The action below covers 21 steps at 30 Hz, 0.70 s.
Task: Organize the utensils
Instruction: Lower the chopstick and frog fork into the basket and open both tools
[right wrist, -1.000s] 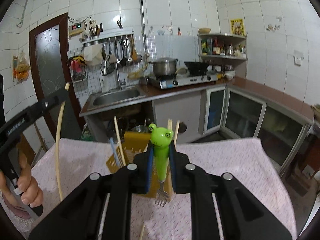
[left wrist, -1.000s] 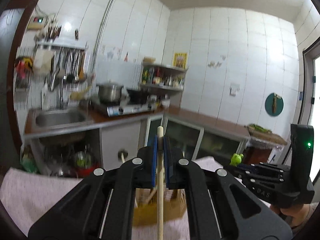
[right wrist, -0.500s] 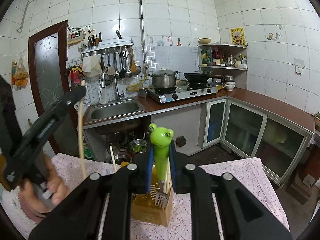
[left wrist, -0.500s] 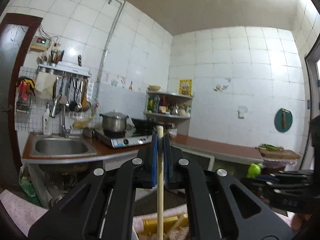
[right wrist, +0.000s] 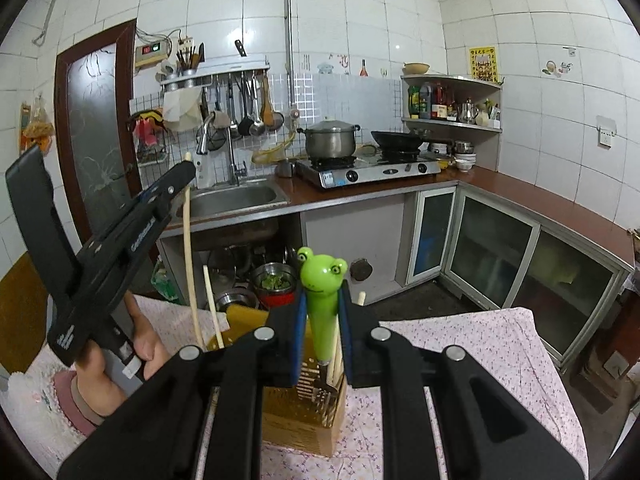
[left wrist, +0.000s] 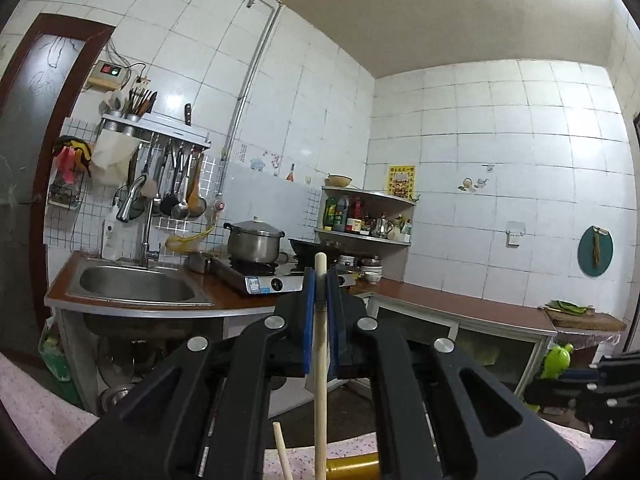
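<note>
My left gripper is shut on a wooden chopstick held upright; in the right wrist view that gripper holds the chopstick with its lower end in the left side of the yellow utensil holder. My right gripper is shut on a fork with a green frog handle, its tines at the holder's top. Another chopstick stands in the holder. The frog fork also shows in the left wrist view.
The holder stands on a table with a pink flowered cloth. Behind are a sink, a stove with a pot and wok, cabinets and a brown door.
Both grippers have risen and tilted up. The holder has dropped low in both views. The chopstick and the fork now hang with their lower ends at the holder's top.
</note>
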Tool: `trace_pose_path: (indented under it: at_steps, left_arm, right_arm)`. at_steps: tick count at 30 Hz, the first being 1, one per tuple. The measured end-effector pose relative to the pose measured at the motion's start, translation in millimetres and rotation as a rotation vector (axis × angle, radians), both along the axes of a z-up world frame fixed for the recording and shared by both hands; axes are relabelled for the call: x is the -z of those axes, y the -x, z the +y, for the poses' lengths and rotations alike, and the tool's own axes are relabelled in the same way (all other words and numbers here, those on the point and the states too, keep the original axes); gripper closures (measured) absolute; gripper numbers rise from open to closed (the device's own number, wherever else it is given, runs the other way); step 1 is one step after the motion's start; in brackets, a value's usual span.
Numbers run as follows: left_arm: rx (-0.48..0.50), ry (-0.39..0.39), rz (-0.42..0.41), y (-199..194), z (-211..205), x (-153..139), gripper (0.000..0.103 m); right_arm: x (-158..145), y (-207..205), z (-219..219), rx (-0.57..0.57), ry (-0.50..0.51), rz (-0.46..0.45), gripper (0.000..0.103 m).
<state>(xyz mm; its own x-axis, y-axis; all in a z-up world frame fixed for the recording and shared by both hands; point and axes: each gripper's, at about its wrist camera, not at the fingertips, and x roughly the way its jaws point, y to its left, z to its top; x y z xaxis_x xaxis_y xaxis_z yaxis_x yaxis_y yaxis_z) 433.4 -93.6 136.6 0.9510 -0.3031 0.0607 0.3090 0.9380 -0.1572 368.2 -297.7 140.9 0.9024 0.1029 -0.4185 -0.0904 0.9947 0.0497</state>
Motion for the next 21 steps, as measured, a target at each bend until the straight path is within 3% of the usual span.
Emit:
trace_pose_path:
  at_steps: [13,21]
  left_arm:
    - [0.023,-0.034,0.054,7,5,27,0.098]
    - [0.056,-0.097,0.175,27,11,62,0.098]
  right_arm:
    - [50,-11,5,-0.014,0.017,0.069,0.088]
    - [80,-18,11,-0.03,0.008,0.062,0.088]
